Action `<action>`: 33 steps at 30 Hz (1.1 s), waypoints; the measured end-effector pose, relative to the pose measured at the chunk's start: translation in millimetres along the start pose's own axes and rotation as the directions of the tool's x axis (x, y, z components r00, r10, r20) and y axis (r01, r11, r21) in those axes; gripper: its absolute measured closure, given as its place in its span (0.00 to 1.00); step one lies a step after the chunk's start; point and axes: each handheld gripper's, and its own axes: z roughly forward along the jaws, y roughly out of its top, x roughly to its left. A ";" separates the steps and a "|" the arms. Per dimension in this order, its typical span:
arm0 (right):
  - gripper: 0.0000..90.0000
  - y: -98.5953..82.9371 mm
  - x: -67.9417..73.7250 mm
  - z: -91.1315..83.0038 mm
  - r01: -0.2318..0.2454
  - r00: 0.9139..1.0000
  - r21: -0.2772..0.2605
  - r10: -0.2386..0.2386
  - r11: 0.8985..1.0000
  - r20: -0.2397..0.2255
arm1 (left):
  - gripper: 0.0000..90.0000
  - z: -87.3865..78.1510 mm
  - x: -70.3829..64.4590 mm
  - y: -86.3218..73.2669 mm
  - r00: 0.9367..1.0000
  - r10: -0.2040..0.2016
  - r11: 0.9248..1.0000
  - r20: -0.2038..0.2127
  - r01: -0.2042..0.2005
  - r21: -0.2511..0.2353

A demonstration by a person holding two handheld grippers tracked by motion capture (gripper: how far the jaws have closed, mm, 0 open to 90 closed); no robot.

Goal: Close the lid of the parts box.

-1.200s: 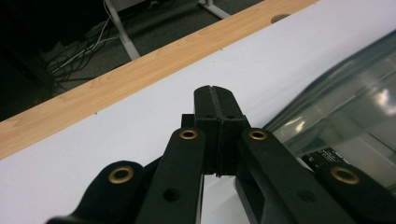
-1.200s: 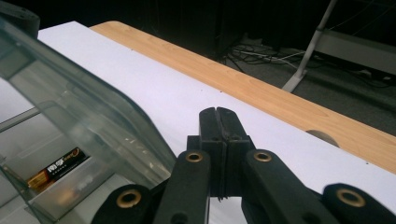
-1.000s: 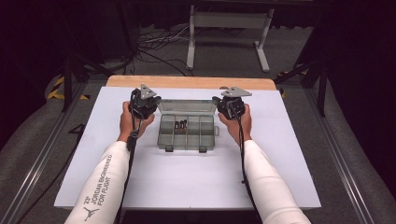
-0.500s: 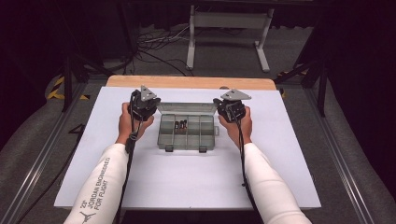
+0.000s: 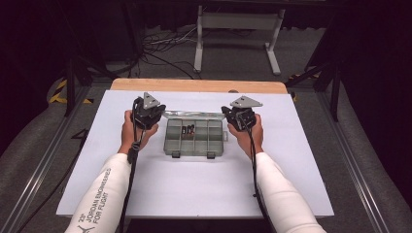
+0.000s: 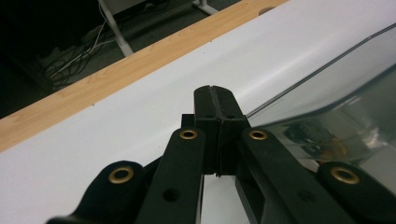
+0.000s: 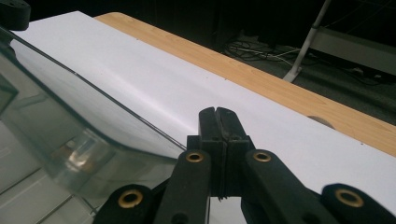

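A clear plastic compartment box (image 5: 168, 141) sits at the middle of the white tabletop (image 5: 194, 194). Small dark parts (image 5: 188, 129) lie in one back compartment. Its clear lid (image 5: 194, 115) is hinged at the back and stands tilted up. My left gripper (image 5: 159, 113) is shut at the lid's left corner, and in the left gripper view the left gripper (image 6: 215, 100) has the lid (image 6: 336, 88) edge against its right jaw. My right gripper (image 5: 225, 113) is shut at the lid's right corner; in the right gripper view the right gripper (image 7: 218, 122) has the lid (image 7: 56, 107) running up to its left side.
A bare wooden strip (image 5: 194, 86) runs along the table's far edge. Beyond it are floor cables (image 5: 160, 43) and a white stand (image 5: 238, 22). Metal rails (image 5: 357, 179) flank the table on both sides.
Both grippers have come slightly toward the near side, and the lid has tipped up from lying flat behind the box.
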 end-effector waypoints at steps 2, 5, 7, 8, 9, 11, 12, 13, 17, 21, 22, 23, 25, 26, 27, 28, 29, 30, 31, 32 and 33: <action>1.00 -0.4 0.1 -0.4 0.000 1.000 0.003 0.000 1.000 0.000 | 1.00 -0.3 -0.1 -0.9 1.000 -0.001 1.000 0.004 0.001 -0.002; 1.00 -4.1 2.3 -3.5 0.005 1.000 0.012 -0.005 1.000 0.012 | 1.00 -3.8 1.0 -5.7 1.000 -0.014 1.000 0.012 0.014 0.001; 1.00 -4.5 2.9 -4.3 0.006 1.000 0.013 -0.006 1.000 0.007 | 1.00 -4.7 1.2 -6.3 1.000 -0.006 1.000 0.013 0.006 0.000; 1.00 -4.9 3.6 -5.5 0.009 1.000 0.015 -0.009 1.000 -0.001 | 1.00 -6.6 0.4 -7.2 1.000 -0.003 1.000 0.014 0.003 -0.001; 1.00 -5.4 4.3 -6.9 0.016 1.000 0.017 -0.016 1.000 -0.006 | 1.00 -8.1 0.2 -7.4 1.000 0.006 1.000 0.016 -0.006 -0.001; 1.00 -6.1 5.6 -8.9 0.024 1.000 0.024 -0.023 0.999 -0.010 | 1.00 -11.4 -1.1 -8.0 1.000 0.019 1.000 0.022 -0.019 -0.004; 1.00 -6.9 5.8 -10.4 0.022 1.000 0.031 -0.021 0.999 -0.010 | 1.00 -13.6 -2.1 -8.8 0.999 0.029 1.000 0.025 -0.028 -0.010; 1.00 -8.1 5.8 -12.5 0.003 1.000 0.031 -0.003 1.000 -0.023 | 1.00 -16.0 -3.0 -10.3 0.999 0.031 0.999 0.030 -0.031 -0.017; 1.00 -16.1 7.8 -19.2 0.011 0.999 0.046 -0.008 0.999 -0.052 | 1.00 -21.2 -5.4 -17.1 0.997 0.048 0.999 0.053 -0.048 -0.012; 1.00 -20.7 9.7 -24.5 0.044 0.995 0.059 -0.038 0.997 -0.095 | 0.99 -30.0 -9.9 -23.4 0.993 0.072 0.997 0.090 -0.071 -0.022; 1.00 -21.8 9.9 -25.7 0.045 0.994 0.059 -0.039 0.997 -0.103 | 0.99 -31.9 -11.6 -24.7 0.992 0.074 0.997 0.102 -0.073 -0.022; 1.00 -22.8 10.1 -26.6 0.050 0.993 0.060 -0.043 0.997 -0.110 | 0.99 -33.1 -12.9 -25.8 0.990 0.093 0.996 0.110 -0.091 -0.024; 1.00 -24.6 11.9 -28.7 0.059 0.991 0.063 -0.051 0.996 -0.121 | 0.99 -35.3 -16.2 -28.5 0.986 0.106 0.994 0.131 -0.104 -0.023; 1.00 -25.3 13.0 -29.6 0.071 0.991 0.063 -0.063 0.996 -0.122 | 0.99 -36.2 -17.9 -30.0 0.984 0.112 0.994 0.138 -0.110 -0.022; 1.00 -25.8 14.6 -30.8 0.075 0.990 0.063 -0.067 0.995 -0.123 | 0.99 -37.0 -19.4 -31.5 0.983 0.117 0.993 0.142 -0.115 -0.022; 0.99 -26.5 15.3 -31.6 0.079 0.989 0.063 -0.071 0.995 -0.130 | 0.99 -37.6 -20.4 -32.8 0.981 0.127 0.992 0.144 -0.125 -0.023; 0.99 -27.1 16.0 -31.7 0.080 0.987 0.064 -0.070 0.995 -0.147 | 0.99 -37.6 -20.4 -32.8 0.981 0.127 0.992 0.144 -0.125 -0.023; 1.00 -27.8 17.4 -32.0 0.087 0.985 0.066 -0.076 0.994 -0.154 | 0.99 -37.9 -21.7 -34.6 0.980 0.126 0.992 0.152 -0.124 -0.020; 1.00 -28.4 18.6 -32.4 0.094 0.984 0.068 -0.083 0.993 -0.155 | 0.99 -37.7 -23.2 -37.9 0.978 0.126 0.992 0.165 -0.125 -0.019; 1.00 -29.6 20.1 -32.7 0.104 0.984 0.070 -0.092 0.992 -0.154 | 0.99 -37.8 -24.1 -39.4 0.977 0.130 0.991 0.168 -0.129 -0.016; 1.00 -30.6 21.1 -33.0 0.106 0.983 0.070 -0.094 0.992 -0.156 | 0.99 -37.4 -24.8 -40.6 0.975 0.140 0.990 0.172 -0.140 -0.013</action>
